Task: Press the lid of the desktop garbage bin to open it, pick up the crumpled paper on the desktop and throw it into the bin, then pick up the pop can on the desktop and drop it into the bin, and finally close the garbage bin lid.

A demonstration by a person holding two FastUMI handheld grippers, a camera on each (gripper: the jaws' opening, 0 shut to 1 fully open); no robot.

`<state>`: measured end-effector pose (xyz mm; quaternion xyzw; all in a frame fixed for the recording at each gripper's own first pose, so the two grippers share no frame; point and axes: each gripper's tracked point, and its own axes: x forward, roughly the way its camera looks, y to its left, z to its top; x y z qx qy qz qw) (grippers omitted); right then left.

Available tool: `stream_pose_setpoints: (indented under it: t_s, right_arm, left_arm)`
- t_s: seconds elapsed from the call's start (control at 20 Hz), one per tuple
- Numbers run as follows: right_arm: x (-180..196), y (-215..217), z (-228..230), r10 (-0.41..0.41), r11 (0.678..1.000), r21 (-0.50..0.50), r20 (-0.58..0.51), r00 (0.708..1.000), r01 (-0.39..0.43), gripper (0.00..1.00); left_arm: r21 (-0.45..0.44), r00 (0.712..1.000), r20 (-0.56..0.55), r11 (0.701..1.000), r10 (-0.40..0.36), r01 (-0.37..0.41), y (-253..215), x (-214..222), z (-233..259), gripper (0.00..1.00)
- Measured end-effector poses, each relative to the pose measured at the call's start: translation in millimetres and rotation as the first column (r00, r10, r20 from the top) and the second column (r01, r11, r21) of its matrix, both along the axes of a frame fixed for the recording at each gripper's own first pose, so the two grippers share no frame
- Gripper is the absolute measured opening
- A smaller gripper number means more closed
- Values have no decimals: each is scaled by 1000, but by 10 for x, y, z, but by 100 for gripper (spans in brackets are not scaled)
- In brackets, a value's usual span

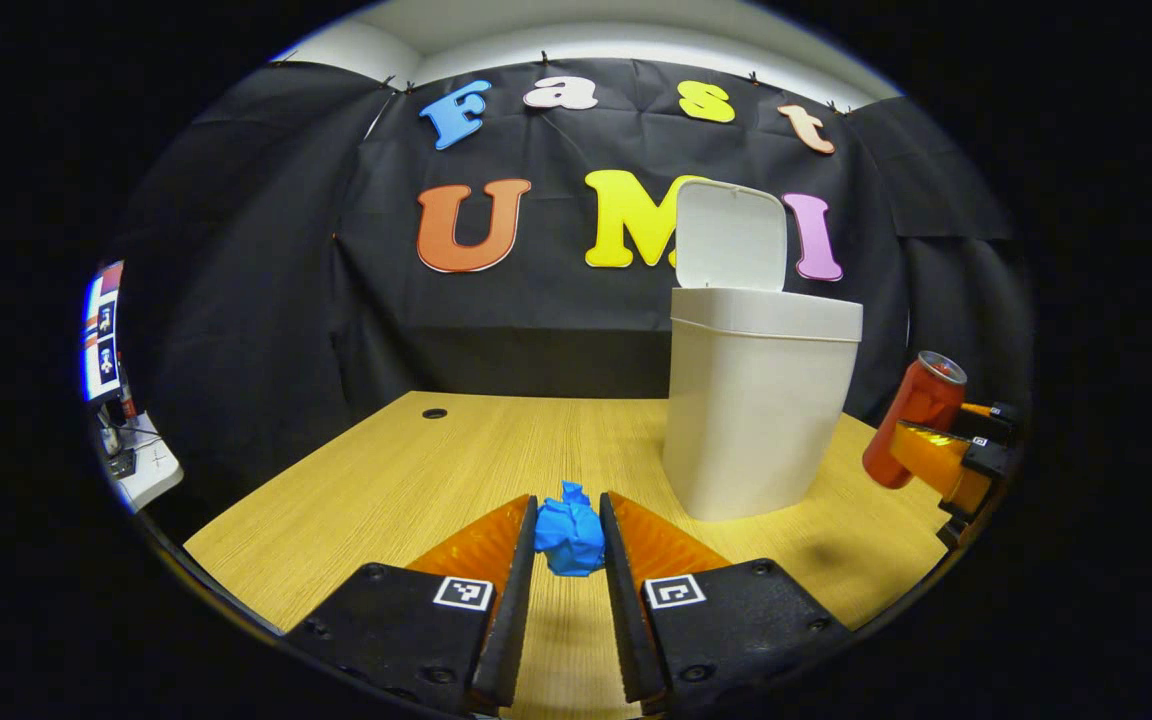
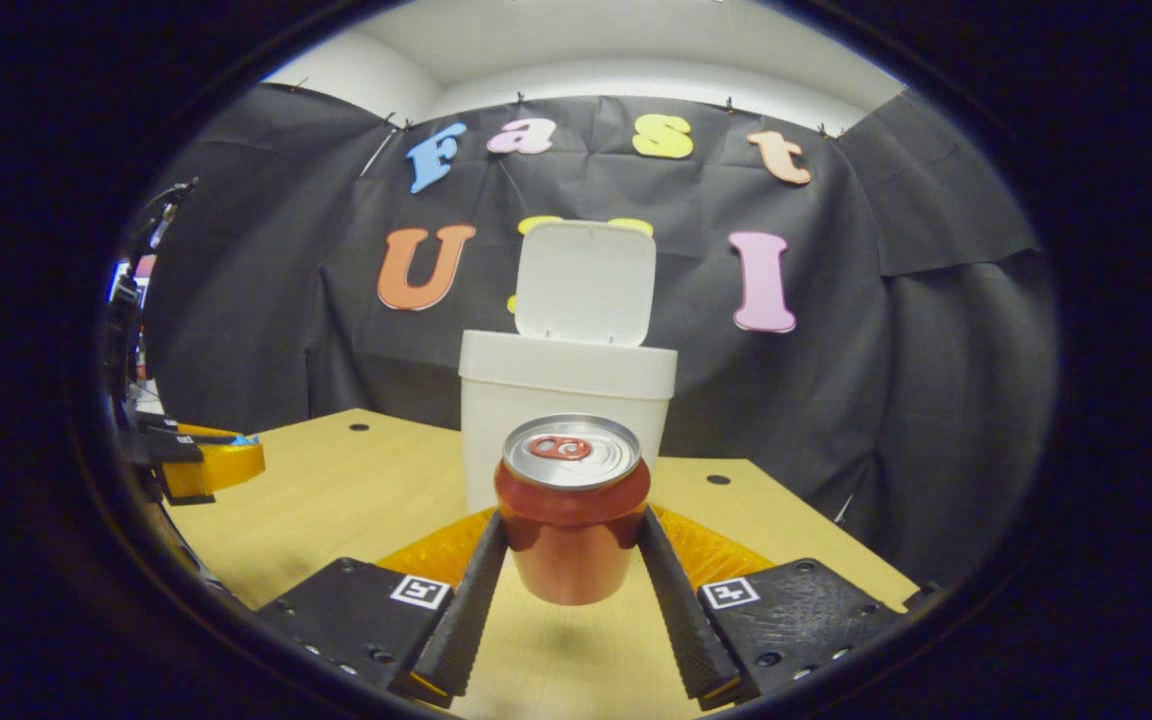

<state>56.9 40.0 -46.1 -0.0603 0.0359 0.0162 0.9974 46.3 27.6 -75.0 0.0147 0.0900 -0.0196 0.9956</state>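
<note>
Both grippers [image 1: 568,545] [image 2: 568,560] seemingly gripping, bin [image 1: 756,420] interior hidden

White plastic desktop garbage bin [image 1: 761,410] stands upright on the wooden desktop, its flip lid [image 1: 731,235] raised open; crumpled blue paper ball [image 1: 570,535] sits clamped between two fingers, low over the wood; red metal pop can [image 2: 572,510], top up, is gripped clear of the desk in front of the bin

No readable text on pop can [image 2: 572,520] or bin [image 2: 566,400]; fiducial squares unreadable.
</note>
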Motion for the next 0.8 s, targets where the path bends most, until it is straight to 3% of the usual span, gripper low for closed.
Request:
stream_pose_setpoints:
  t_s: [0.25, 0.5, 0.8]
  right_arm:
    - [-177, -426, 371, 0, 995, 96, 42, 999, -4, 77]
    - [-336, -787, 635, -14, 994, 107, 76, 997, 5, 76]
    - [-417, -1024, 721, -8, 996, 89, 74, 997, 1, 77]
  left_arm:
    - [8, 1000, 17, 1000, 19, -19, -176, -79, 161, 41]
    - [47, 1000, 27, 999, 13, -14, -468, -180, 250, 41]
    - [20, 998, 63, 1000, 19, -20, -699, -202, 511, 41]
